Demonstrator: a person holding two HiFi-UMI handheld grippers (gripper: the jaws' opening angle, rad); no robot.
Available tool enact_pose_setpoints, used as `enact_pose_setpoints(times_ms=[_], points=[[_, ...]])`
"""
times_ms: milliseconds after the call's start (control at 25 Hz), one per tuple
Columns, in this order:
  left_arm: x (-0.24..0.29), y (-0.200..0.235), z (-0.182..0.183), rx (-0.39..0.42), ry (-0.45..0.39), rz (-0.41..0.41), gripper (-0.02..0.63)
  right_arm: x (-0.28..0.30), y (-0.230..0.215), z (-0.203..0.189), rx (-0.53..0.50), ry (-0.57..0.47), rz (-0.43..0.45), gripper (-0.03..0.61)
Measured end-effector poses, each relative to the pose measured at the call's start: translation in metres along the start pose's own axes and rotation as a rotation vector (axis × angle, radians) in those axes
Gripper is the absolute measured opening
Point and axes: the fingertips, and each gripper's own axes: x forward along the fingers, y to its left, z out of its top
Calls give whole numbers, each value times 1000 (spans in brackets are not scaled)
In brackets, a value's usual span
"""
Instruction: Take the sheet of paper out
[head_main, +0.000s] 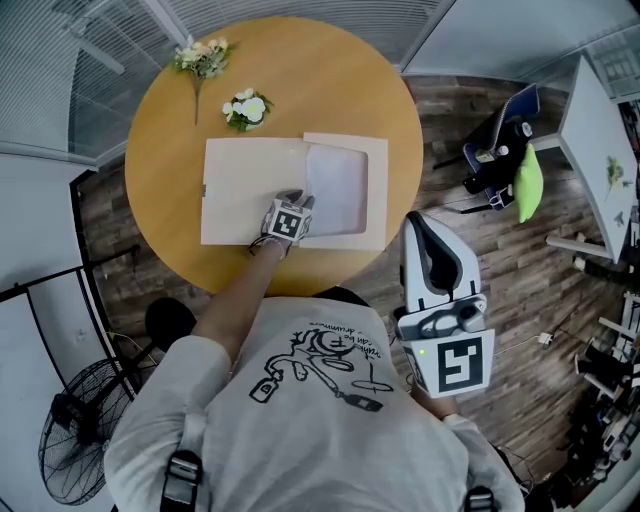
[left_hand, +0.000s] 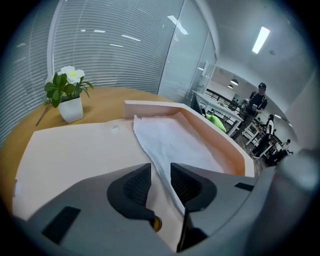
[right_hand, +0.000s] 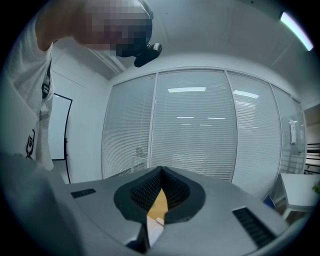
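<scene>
White paper (left_hand: 172, 142) lies edge-first between the parted jaws of the left gripper (left_hand: 160, 176) inside the open case (head_main: 240, 200), so pinching shut likely comes next; the right gripper (right_hand: 160, 180) idles closed.

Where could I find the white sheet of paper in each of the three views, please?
Head view: the sheet of paper lies in the open folder's right half, beside the left gripper.
Left gripper view: centre, running down between the open jaws.
Right gripper view: not in it; only blinds show.
Shared landmark: the potted white flower, to the paper's left in both.
</scene>
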Motion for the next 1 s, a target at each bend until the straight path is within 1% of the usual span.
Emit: enact_pose_setpoints(times_ms=[200,320,440,600,840,1000], points=[[13,2,-3,28,14,5,142,3,-3,-3,3,4,-3,8],[20,4,0,47,5,9,162,5,-6,-3,8,9,-6,8],[24,4,4,49,-1,15,181,7,-8,-5,13,14,-8,8],[29,-2,7,48,20,17,187,9,-10,-9,18,22,-8,8],[38,2,4,68,59,66,201,14,-13,-12,22,31,-10,8],[38,2,5,94,52,95,198,13,-15,-15,25,36,-12,8]])
